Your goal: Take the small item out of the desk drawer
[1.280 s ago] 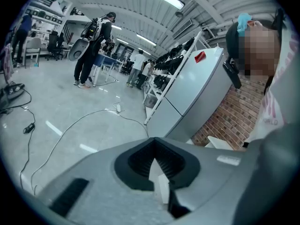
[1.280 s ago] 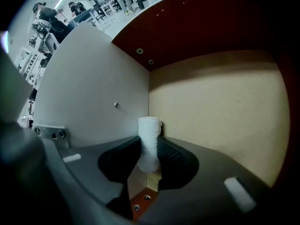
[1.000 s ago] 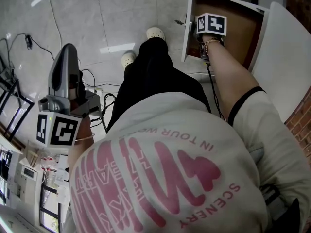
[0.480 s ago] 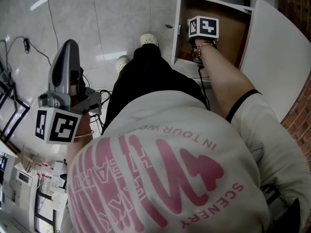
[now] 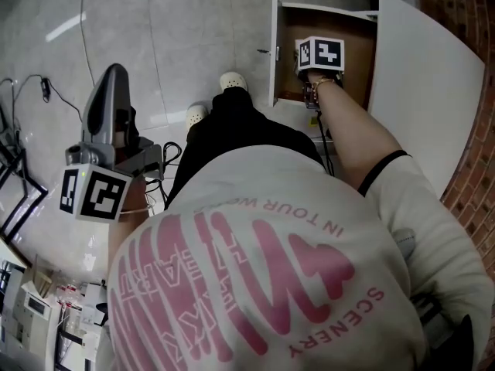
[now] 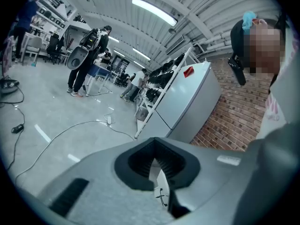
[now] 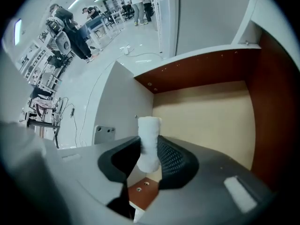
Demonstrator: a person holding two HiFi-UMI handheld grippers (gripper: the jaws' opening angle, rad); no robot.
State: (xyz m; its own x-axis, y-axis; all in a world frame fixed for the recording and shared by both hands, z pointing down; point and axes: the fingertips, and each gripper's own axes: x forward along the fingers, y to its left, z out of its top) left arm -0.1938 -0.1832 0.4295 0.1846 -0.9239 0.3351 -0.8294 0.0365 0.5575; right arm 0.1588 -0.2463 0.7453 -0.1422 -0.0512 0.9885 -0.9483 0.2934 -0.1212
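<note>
The drawer [image 5: 288,33] stands open, brown inside, with a white front panel [image 5: 273,52]. My right gripper [image 5: 319,52] reaches into it; only its marker cube and the wrist show in the head view. In the right gripper view the right gripper [image 7: 149,149] is shut on a small white roll [image 7: 149,139], which stands upright between the black pads above the tan drawer floor [image 7: 206,121]. My left gripper [image 5: 113,76] hangs out to the left over the floor, its grey jaws together and holding nothing. In the left gripper view the left gripper [image 6: 157,161] points at the room.
A white desk top [image 5: 421,76] lies to the right of the drawer, with a brick wall [image 5: 472,161] beside it. Cables [image 5: 166,157] trail on the shiny floor by the person's white shoes [image 5: 232,81]. Shelving with clutter [image 5: 35,300] sits at the lower left.
The head camera has shifted, so the drawer sits further left in view. My right gripper stays inside the drawer with the white roll. The left gripper has hardly moved.
</note>
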